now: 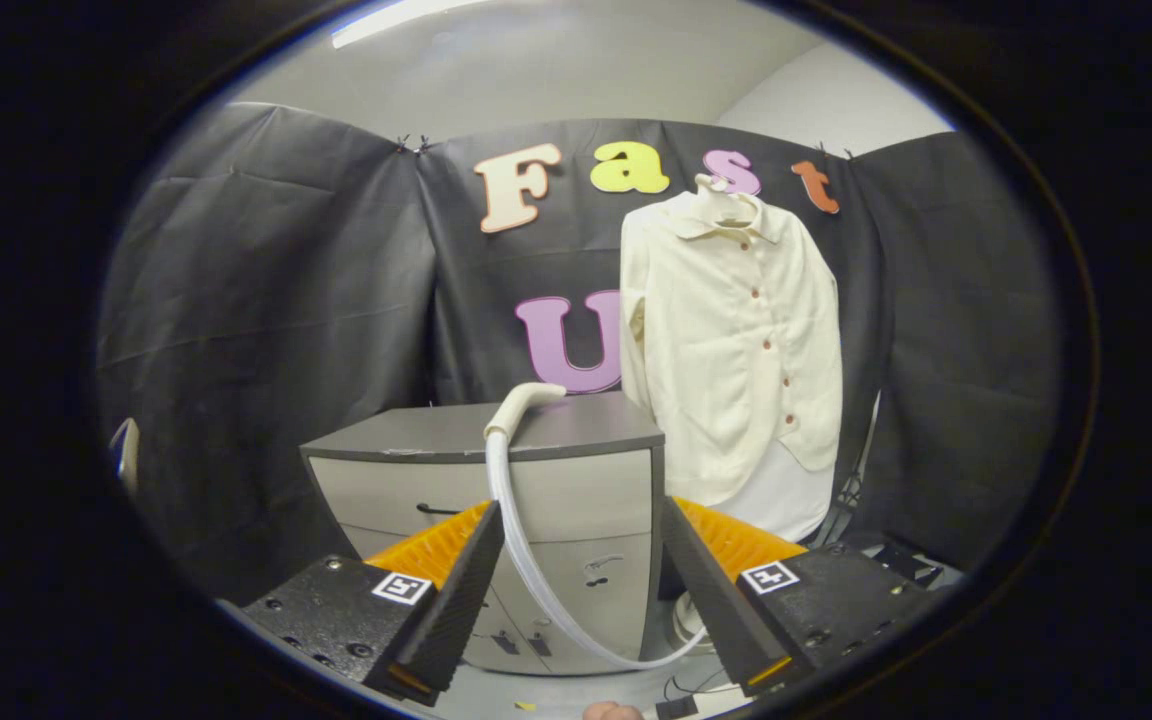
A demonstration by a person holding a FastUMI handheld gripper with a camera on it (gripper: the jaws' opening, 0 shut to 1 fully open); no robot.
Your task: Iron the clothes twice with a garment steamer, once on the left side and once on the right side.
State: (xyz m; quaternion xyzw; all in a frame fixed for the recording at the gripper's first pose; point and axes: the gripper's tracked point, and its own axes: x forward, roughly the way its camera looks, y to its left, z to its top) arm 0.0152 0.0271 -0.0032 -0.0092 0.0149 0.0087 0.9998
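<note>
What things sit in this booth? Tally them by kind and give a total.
Shirt, cream, hanging: 1
Steamer head lying on the cabinet: 1
Steamer hose: 1
Grey cabinet: 1
Hand-held gripper, fingers open, holding nothing: 1
Total: 5

Booth dim; a ceiling light strip (pixel 406 20) overhead supplies soft, even illumination without glare. Centre sharp; strong fisheye curvature and darkening toward the edges.

gripper (pixel 581 590) fingers spread wide, holding nothing. beyond them, centre frame, grey drawer cabinet (pixel 496 480); steamer head (pixel 526 403) lies on its top, white hose (pixel 536 570) looping down the front. cream shirt (pixel 736 340) hangs upper right of centre.
</note>
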